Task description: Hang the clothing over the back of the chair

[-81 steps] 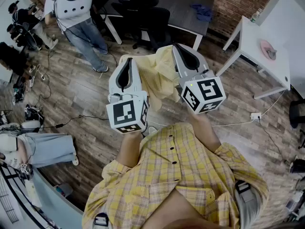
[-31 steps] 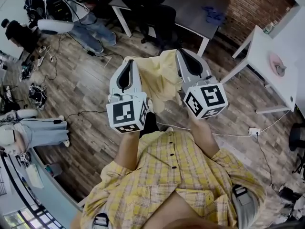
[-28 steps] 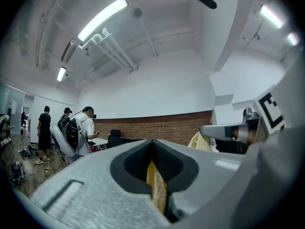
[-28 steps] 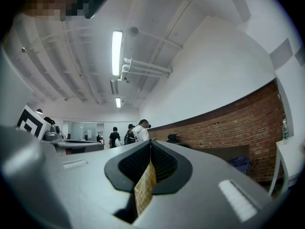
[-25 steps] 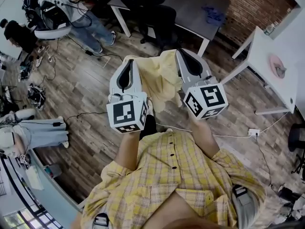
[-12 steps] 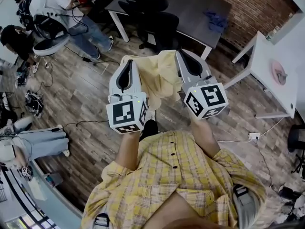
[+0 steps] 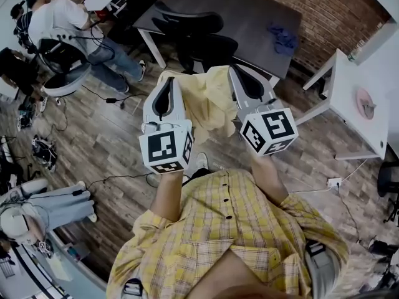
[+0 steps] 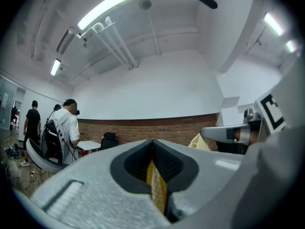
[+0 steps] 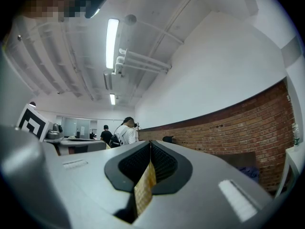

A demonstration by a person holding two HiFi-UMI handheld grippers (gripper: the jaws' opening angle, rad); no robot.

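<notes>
Head view: I see my left gripper (image 7: 167, 80) and right gripper (image 7: 235, 68) holding up one pale yellow cloth garment (image 7: 202, 101) between them.
Left jaws: closed tight on a garment fold.
Right jaws: likewise pinching fabric.
Chairs: two black office chairs (image 7: 206, 47), beyond the garment, by a dark table (image 7: 249, 11).
Change: both grips unchanged; chairs have drawn nearer.

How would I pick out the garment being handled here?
From the dark table, look just nearer the wearer, to the left gripper and right gripper. The pale yellow garment hangs between them, pinched in both; the blue cloth lies loose on the table.
</notes>
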